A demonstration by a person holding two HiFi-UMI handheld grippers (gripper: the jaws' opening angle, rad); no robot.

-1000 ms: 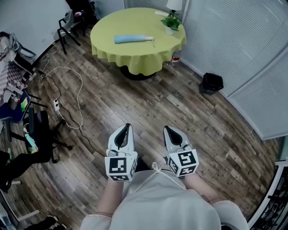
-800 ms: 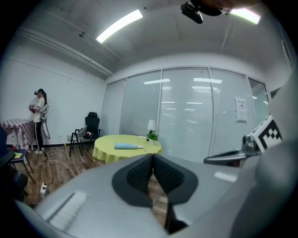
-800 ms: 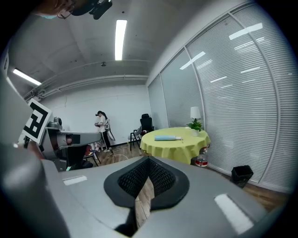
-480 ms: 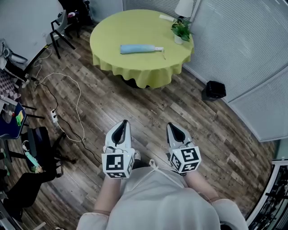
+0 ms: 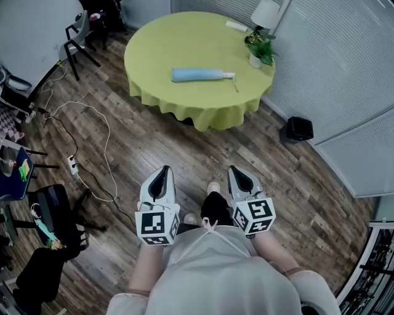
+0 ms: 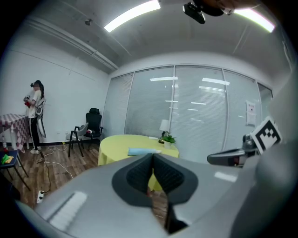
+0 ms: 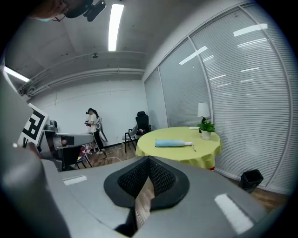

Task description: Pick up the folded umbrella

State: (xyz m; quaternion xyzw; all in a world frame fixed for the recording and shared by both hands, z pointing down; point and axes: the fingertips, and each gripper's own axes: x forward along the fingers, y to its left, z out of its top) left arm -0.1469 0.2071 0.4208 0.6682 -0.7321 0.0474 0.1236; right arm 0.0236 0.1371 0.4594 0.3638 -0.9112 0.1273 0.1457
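The folded umbrella (image 5: 200, 75) is light blue with a white handle end and lies flat on the round table (image 5: 178, 40) under a yellow-green cloth. It also shows in the left gripper view as the umbrella (image 6: 142, 151) and in the right gripper view as the umbrella (image 7: 172, 143). My left gripper (image 5: 164, 169) and right gripper (image 5: 234, 170) are held side by side close to my body, over the wooden floor and far short of the table. Both point toward it. The left gripper (image 6: 152, 156) and right gripper (image 7: 148, 160) are shut and hold nothing.
A potted plant (image 5: 258, 52) and a lamp (image 5: 266, 12) stand at the table's far right edge. A black bin (image 5: 300, 128) sits by the blinds on the right. Cables and a power strip (image 5: 72, 163) lie on the floor at left, near chairs (image 5: 83, 37). A person (image 6: 35, 116) stands by the far wall.
The table and umbrella have come nearer and shifted right in the head view as I walk toward them. Both grippers stay shut in front of my body.
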